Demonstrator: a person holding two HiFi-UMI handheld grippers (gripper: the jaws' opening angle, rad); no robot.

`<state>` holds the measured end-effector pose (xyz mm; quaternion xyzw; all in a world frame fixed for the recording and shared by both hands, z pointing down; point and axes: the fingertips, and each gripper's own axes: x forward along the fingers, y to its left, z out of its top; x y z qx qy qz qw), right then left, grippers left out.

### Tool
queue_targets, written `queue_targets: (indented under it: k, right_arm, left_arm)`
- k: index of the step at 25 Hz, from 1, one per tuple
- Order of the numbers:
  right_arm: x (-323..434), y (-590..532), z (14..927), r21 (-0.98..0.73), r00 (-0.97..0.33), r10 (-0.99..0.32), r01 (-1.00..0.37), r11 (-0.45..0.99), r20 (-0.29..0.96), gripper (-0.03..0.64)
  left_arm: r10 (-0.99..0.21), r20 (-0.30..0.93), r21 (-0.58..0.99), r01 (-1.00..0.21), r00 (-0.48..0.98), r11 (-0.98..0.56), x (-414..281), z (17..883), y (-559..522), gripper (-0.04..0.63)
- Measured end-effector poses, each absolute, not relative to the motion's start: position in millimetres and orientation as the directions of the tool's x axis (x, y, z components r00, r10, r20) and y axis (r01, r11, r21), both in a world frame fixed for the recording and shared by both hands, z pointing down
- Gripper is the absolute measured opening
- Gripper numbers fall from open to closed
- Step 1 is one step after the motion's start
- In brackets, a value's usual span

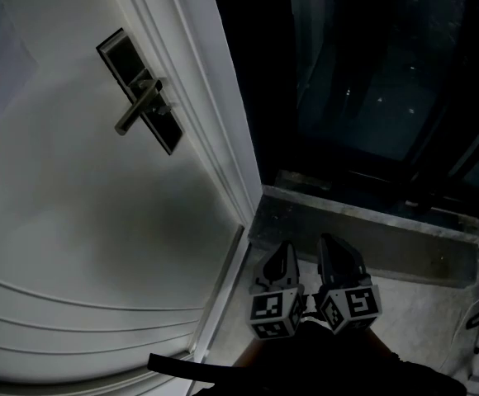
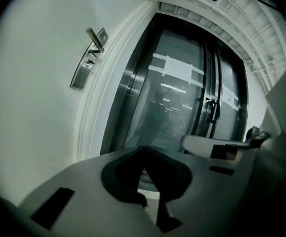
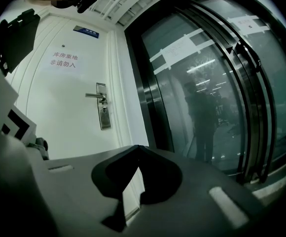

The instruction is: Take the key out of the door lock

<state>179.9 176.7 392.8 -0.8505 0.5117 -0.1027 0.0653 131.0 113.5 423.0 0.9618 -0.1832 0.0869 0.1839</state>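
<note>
A white door (image 1: 74, 221) fills the left of the head view. It carries a dark lock plate (image 1: 140, 91) with a silver lever handle (image 1: 136, 107). In the left gripper view a small key (image 2: 89, 63) sits in the plate (image 2: 84, 72) just under the handle (image 2: 94, 39). The right gripper view shows the key (image 3: 103, 110) below the handle (image 3: 94, 96). My left gripper (image 1: 278, 264) and right gripper (image 1: 336, 258) hang side by side low near the floor, well away from the lock. Both are shut on nothing (image 2: 144, 149) (image 3: 139, 148).
Dark glass doors (image 1: 372, 81) stand to the right of the white door frame (image 1: 223, 130), above a stone threshold (image 1: 363, 229). A notice in red characters (image 3: 64, 59) and a blue plaque (image 3: 86, 31) are on the door. My dark sleeves fill the bottom edge.
</note>
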Motion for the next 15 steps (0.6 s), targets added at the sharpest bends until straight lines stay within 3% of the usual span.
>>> queue_targets:
  k: [15]
  right_arm:
    - [205,29,381,-0.19,0.33,-0.94,-0.921,-0.341,0.087,0.002]
  left_arm:
    - [-0.452,0.204,0.332,-0.496,0.868,-0.803,148,414,-30,0.0]
